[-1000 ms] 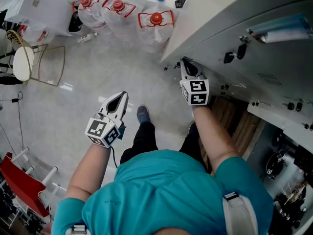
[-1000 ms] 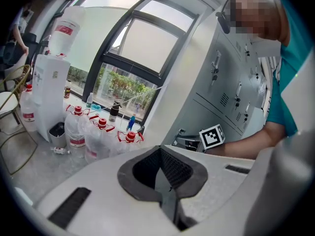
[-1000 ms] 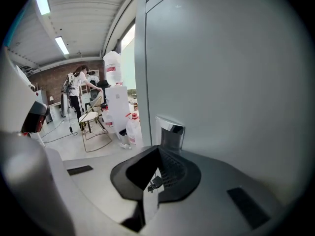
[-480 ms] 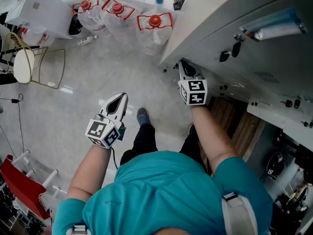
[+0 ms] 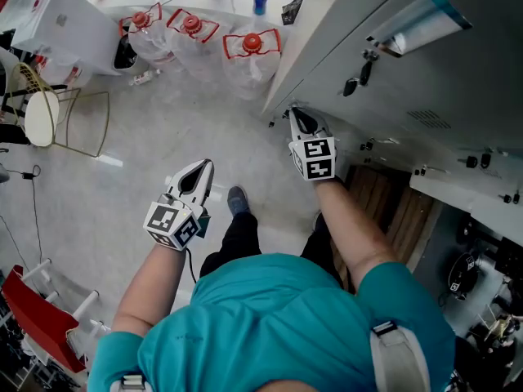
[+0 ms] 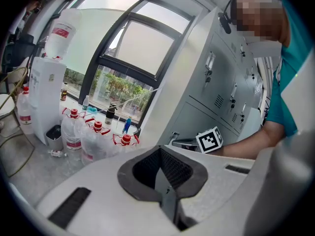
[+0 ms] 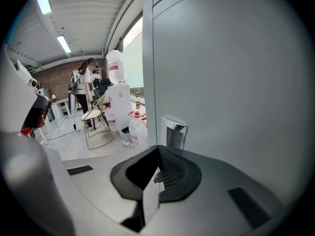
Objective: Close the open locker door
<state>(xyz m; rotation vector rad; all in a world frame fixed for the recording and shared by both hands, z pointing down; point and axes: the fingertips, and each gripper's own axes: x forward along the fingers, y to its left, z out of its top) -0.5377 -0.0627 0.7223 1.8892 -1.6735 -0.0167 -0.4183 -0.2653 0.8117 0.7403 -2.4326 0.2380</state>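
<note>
Head view: the right gripper (image 5: 299, 121), jaws pressed together on nothing, noses right up at the grey metal locker door (image 5: 335, 119) by the locker bank's end corner. The left gripper (image 5: 200, 174) hangs over the floor.

Left gripper view: jaws together, empty.

Right gripper view: the door fills the frame, small chrome latch (image 7: 175, 132) just ahead. It looks almost home, though I can't tell if it's latched.
</note>
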